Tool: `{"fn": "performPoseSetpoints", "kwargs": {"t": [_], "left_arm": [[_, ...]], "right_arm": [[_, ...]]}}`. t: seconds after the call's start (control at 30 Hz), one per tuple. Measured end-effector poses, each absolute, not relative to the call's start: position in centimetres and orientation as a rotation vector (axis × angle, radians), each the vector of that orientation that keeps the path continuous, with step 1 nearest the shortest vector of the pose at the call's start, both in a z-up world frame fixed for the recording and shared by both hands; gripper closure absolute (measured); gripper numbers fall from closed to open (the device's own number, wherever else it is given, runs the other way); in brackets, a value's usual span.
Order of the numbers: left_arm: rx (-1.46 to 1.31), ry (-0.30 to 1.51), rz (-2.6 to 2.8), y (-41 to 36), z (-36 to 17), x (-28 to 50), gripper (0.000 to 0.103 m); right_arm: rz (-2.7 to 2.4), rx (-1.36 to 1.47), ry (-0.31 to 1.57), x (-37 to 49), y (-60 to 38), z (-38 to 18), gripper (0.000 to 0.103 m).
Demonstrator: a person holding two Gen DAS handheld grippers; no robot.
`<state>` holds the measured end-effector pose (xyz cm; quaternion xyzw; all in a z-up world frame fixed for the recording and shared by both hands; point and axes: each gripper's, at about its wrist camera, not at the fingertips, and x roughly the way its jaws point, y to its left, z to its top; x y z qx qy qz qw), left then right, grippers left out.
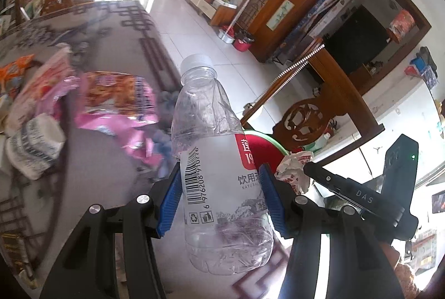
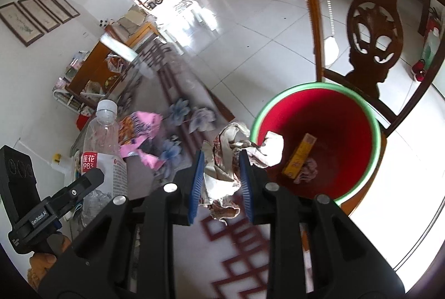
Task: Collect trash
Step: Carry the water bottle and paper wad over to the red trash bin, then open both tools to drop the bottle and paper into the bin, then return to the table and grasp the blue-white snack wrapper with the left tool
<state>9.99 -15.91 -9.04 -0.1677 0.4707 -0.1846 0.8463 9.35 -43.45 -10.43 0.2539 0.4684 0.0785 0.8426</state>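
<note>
An empty clear plastic bottle (image 1: 219, 159) with a white cap and a red-and-white label stands between the blue pads of my left gripper (image 1: 219, 196), which is shut on it above the table. My right gripper (image 2: 221, 182) is shut on a crumpled paper wrapper (image 2: 222, 157), held just left of a red bin (image 2: 336, 132) with a green rim. The bin holds a yellow box (image 2: 299, 157) and other scraps. In the right wrist view the bottle (image 2: 103, 148) shows at the left; in the left wrist view the wrapper (image 1: 294, 168) and the bin (image 1: 265, 148) show behind the bottle.
Pink snack bags (image 1: 116, 101), an orange packet (image 1: 16, 70) and a paper cup (image 1: 36, 148) lie on the patterned table (image 1: 111, 48). A carved wooden chair (image 2: 370, 48) stands behind the bin. White tiled floor (image 2: 250, 29) stretches beyond the table's edge.
</note>
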Motion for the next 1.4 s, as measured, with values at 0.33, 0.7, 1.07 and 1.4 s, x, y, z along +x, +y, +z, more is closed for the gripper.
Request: {"fn": "performPoseSetpoints", "kwargs": {"t": [0.33, 0.7, 1.07, 1.4], "left_arm": [[-0.293, 1.04, -0.488, -24.1, -10.2, 13.0, 0.051], [-0.258, 1.122, -0.553, -30.7, -12.2, 14.8, 0.029], [-0.291, 1.107, -0.469, -29.0, -11.9, 14.8, 0.024], [-0.327, 1.089, -0.389, -24.0, -11.5, 12.2, 0.024]], "right_arm": [[0.108, 0.573, 0.984, 10.9, -50.2, -11.4, 0.077], [0.079, 0.694, 0.979, 11.0, -55.7, -12.7, 0.034], [0.111, 0.682, 1.005, 12.0, -55.4, -13.1, 0.034], [0.187, 0.631, 1.038, 12.9, -50.8, -12.9, 0.032]]}}
